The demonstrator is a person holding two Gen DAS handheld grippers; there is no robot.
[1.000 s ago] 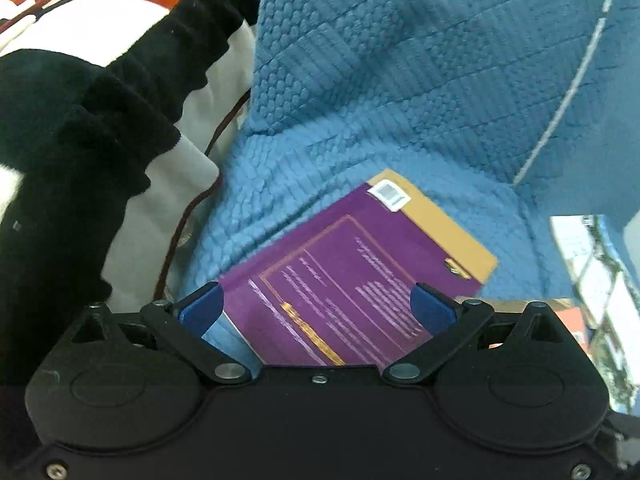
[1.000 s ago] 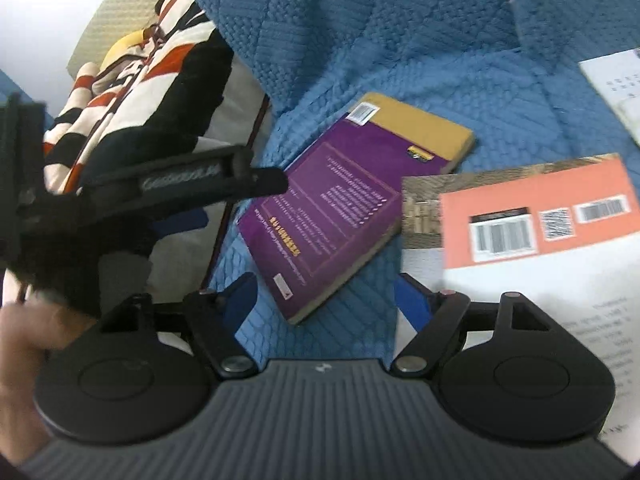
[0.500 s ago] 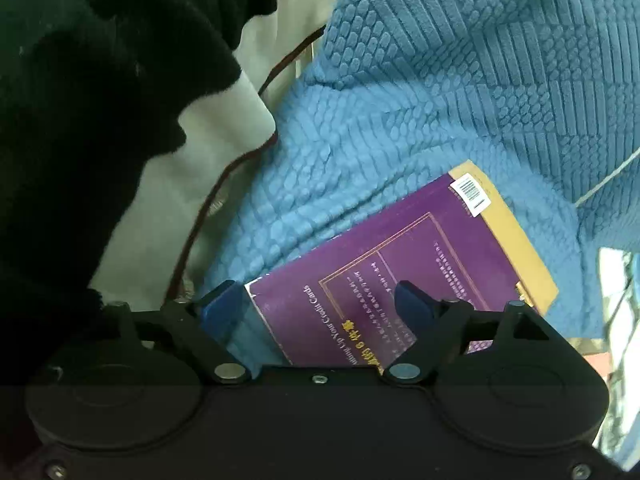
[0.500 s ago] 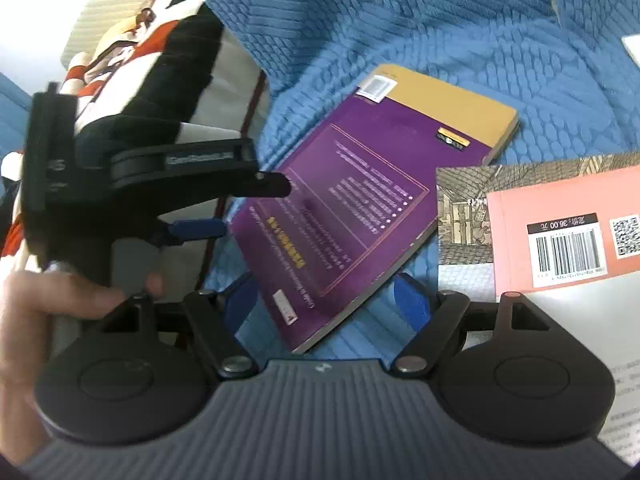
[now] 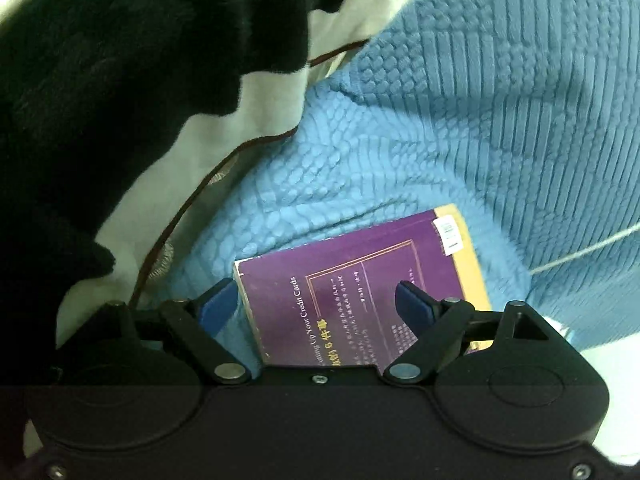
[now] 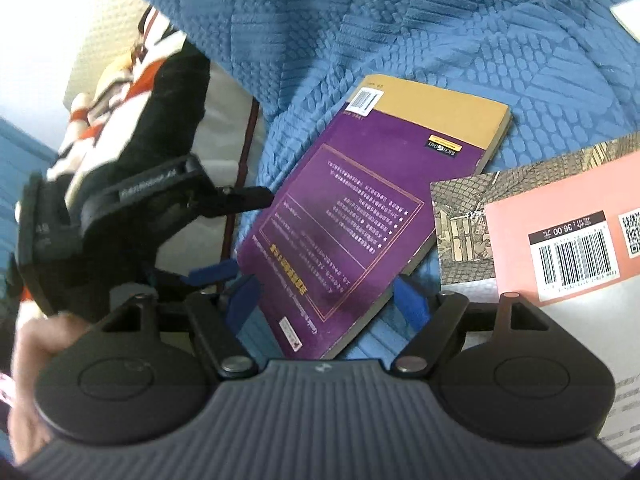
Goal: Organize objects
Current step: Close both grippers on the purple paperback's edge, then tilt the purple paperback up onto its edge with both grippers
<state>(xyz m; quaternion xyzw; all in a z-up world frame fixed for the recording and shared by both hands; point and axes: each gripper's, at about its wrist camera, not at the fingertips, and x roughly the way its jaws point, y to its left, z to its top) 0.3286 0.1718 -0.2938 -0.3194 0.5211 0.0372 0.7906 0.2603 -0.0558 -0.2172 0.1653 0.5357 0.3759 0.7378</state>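
A purple book with a tan band (image 5: pixel 352 280) lies back cover up on the blue textured blanket (image 5: pixel 460 128). It also shows in the right wrist view (image 6: pixel 360 200). My left gripper (image 5: pixel 316 300) is open, its blue fingers astride the book's near left corner, one finger left of the edge, one over the cover. It shows from the side in the right wrist view (image 6: pixel 216 236). My right gripper (image 6: pixel 326 294) is open with the book's near corner between its fingers. A second book with a salmon back cover and barcode (image 6: pixel 560 248) lies to the right.
A black, white and orange plush blanket (image 5: pixel 120 80) is heaped at the left, against the blue blanket. A white sheet corner (image 6: pixel 628 20) lies at the far right. A pale wall (image 6: pixel 60 40) is at the upper left.
Both grippers have moved closer to the purple book. The left one has swung left so the book's left edge now sits between its fingers. Both stay open.
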